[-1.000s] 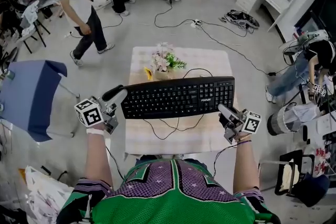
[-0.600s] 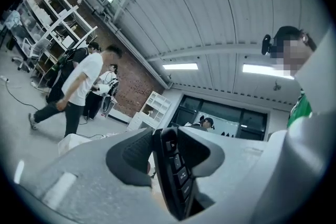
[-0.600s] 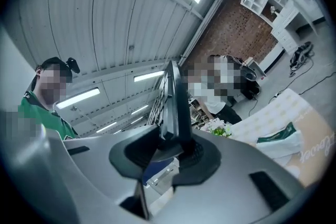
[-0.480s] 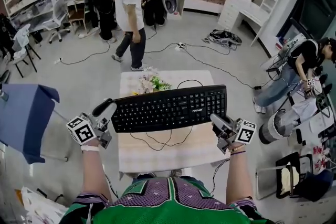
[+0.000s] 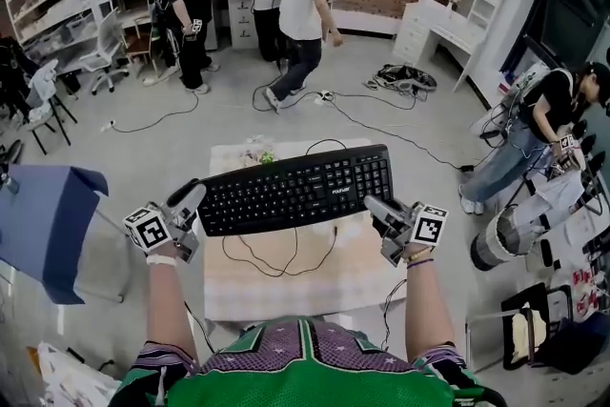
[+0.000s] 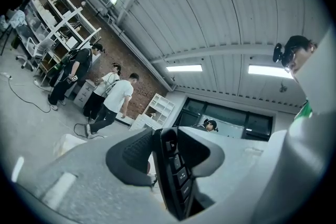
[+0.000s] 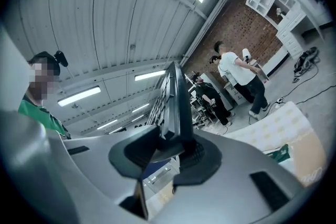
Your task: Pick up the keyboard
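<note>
A black keyboard (image 5: pixel 295 190) hangs above the small cloth-covered table (image 5: pixel 286 291), its right end slightly higher. My left gripper (image 5: pixel 193 197) is shut on its left end, and in the left gripper view the key rows (image 6: pixel 176 176) sit clamped between the dark pads. My right gripper (image 5: pixel 375 208) holds the right end. In the right gripper view the keyboard's edge (image 7: pixel 176 97) stands between the pads (image 7: pixel 197 157), which still touch it while the jaws are opening slightly. The keyboard's cable (image 5: pixel 276 257) loops on the table.
A small bunch of flowers (image 5: pixel 257 151) peeks out behind the keyboard. A blue-draped object (image 5: pixel 43 224) stands at left. Several people (image 5: pixel 300 5) stand at the back and one crouches at right (image 5: pixel 534 124). Cables (image 5: pixel 381 114) trail on the floor.
The keyboard and both grippers have shifted left and up in the view, now covering most of the flowers. A person in a white shirt walked across the back of the room.
</note>
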